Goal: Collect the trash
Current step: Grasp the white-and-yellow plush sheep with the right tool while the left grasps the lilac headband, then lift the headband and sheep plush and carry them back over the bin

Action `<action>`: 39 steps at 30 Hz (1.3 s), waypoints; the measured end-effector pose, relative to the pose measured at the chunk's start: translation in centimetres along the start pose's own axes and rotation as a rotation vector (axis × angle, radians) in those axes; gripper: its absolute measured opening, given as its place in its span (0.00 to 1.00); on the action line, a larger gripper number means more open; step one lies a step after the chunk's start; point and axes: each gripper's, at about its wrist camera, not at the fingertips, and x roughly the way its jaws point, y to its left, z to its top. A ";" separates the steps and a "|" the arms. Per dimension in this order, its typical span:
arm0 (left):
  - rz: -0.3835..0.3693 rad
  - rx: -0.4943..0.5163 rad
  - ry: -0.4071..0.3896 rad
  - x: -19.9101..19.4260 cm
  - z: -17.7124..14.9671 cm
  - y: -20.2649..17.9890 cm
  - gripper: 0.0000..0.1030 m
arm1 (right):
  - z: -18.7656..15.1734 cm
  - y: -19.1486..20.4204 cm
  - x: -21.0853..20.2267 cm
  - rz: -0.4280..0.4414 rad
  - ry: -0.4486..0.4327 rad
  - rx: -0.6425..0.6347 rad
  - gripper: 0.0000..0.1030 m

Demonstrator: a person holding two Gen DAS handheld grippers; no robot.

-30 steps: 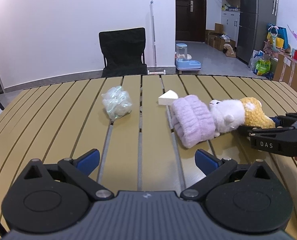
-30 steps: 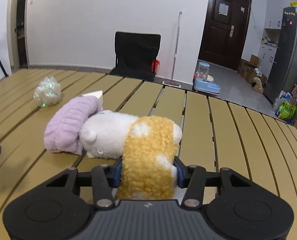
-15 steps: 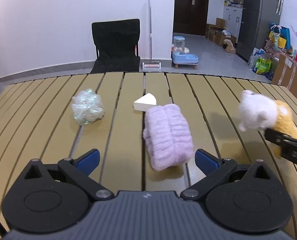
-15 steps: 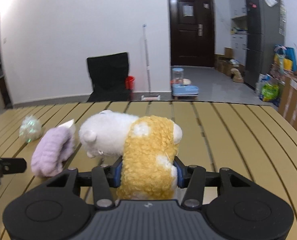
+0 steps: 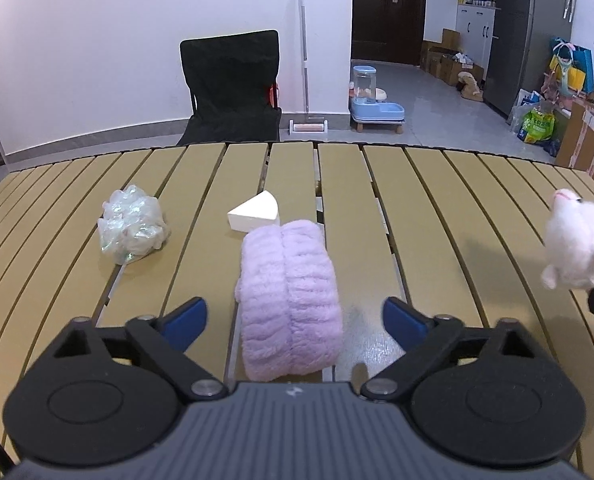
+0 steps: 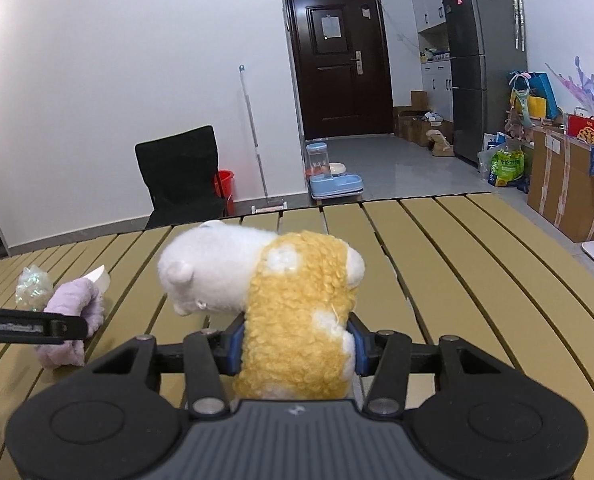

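Crumpled clear plastic wad (image 5: 132,224): glossy, greenish glints, resting on slatted surface (image 5: 437,208), far left. White wedge-shaped block (image 5: 253,213): flat on surface, just behind lilac roll. Fluffy lilac fabric roll (image 5: 289,296): ribbed, lying lengthwise at centre. White-and-yellow plush animal (image 6: 281,304): lifted clear of surface, yellow body clamped, white head leaning left.
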 end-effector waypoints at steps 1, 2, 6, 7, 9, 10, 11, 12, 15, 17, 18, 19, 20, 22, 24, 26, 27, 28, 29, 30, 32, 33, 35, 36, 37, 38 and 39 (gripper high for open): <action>0.005 -0.002 0.005 0.1 -0.1 0.0 0.81 | -0.1 -0.1 -0.1 0.004 -0.003 0.003 0.47; 0.004 -0.005 0.011 0.3 0.0 0.1 0.76 | -0.1 -0.2 -0.2 0.008 -0.005 0.006 0.47; 0.011 -0.018 0.035 0.7 -0.1 0.2 0.63 | -0.3 0.0 -0.5 0.022 -0.013 0.008 0.47; 0.015 -0.014 0.040 0.8 -0.2 0.2 0.50 | -0.4 0.2 -0.6 0.026 -0.014 0.007 0.46; 0.002 -0.012 0.050 0.9 -0.3 0.4 0.44 | -0.3 0.1 -0.7 0.033 -0.017 0.005 0.46; 0.003 -0.012 0.046 0.8 -0.4 0.4 0.40 | -0.4 0.2 -0.8 0.034 -0.019 0.003 0.46; 0.003 -0.013 0.044 0.8 -0.4 0.5 0.37 | -0.5 0.2 -0.8 0.036 -0.019 0.002 0.46; -0.004 -0.015 0.043 0.7 -0.5 0.6 0.36 | -0.6 0.3 -0.9 0.039 -0.018 0.003 0.46; -0.012 -0.008 0.033 0.2 -0.6 0.8 0.33 | -0.6 0.6 -1.2 0.046 -0.018 0.001 0.46; -0.015 -0.003 0.026 -0.3 -0.7 0.9 0.31 | -0.6 0.8 -1.4 0.048 -0.018 0.000 0.46; -0.017 -0.002 0.023 -0.5 -0.7 1.0 0.31 | -0.6 0.7 -1.5 0.051 -0.018 0.000 0.46; -0.020 -0.002 0.019 -0.8 -0.7 1.1 0.31 | -0.6 0.8 -1.6 0.051 -0.019 0.000 0.46; -0.023 -0.002 0.016 -1.1 -0.7 1.2 0.31 | -0.6 0.8 -1.8 0.052 -0.020 -0.001 0.46; -0.029 0.001 0.007 -1.8 -0.8 1.3 0.30 | -0.3 0.8 -2.0 0.054 -0.020 0.001 0.46; -0.038 0.007 -0.002 -2.6 -0.8 1.4 0.29 | -0.4 0.6 -2.5 0.058 -0.020 0.004 0.46; -0.049 0.011 -0.014 -3.7 -0.9 1.5 0.28 | -0.5 0.5 -3.1 0.061 -0.021 0.008 0.46; -0.052 0.015 -0.019 -4.3 -1.0 1.6 0.28 | -0.4 0.5 -3.4 0.063 -0.022 0.010 0.46; -0.056 0.018 -0.024 -4.8 -1.1 1.6 0.28 | -0.4 0.5 -3.7 0.065 -0.023 0.011 0.46; -0.063 0.018 -0.028 -5.3 -1.2 1.7 0.28 | -0.4 0.6 -3.9 0.067 -0.023 0.012 0.46; -0.070 0.017 -0.032 -5.8 -1.2 1.8 0.28 | -0.4 0.7 -4.3 0.068 -0.025 0.012 0.47; -0.085 0.015 -0.039 -6.9 -1.5 2.1 0.28 | -0.4 0.7 -5.0 0.073 -0.028 0.012 0.47; -0.087 0.018 -0.042 -7.4 -1.6 2.2 0.28 | -0.4 0.7 -5.4 0.075 -0.029 0.011 0.47; -0.096 0.019 -0.048 -8.4 -1.9 2.6 0.28 | -0.4 0.9 -6.2 0.078 -0.033 0.008 0.47; -0.098 0.017 -0.050 -9.0 -2.1 2.8 0.28 | -0.4 0.9 -6.4 0.079 -0.034 0.008 0.47; -0.099 0.016 -0.052 -9.7 -2.4 3.1 0.28 | -0.4 1.0 -6.8 0.081 -0.034 0.009 0.47; -0.102 0.015 -0.054 -10.2 -2.5 3.3 0.28 | -0.5 1.1 -7.3 0.083 -0.034 0.011 0.47; -0.103 0.016 -0.057 -10.9 -2.8 3.6 0.28 | -0.6 1.3 -7.7 0.084 -0.035 0.012 0.47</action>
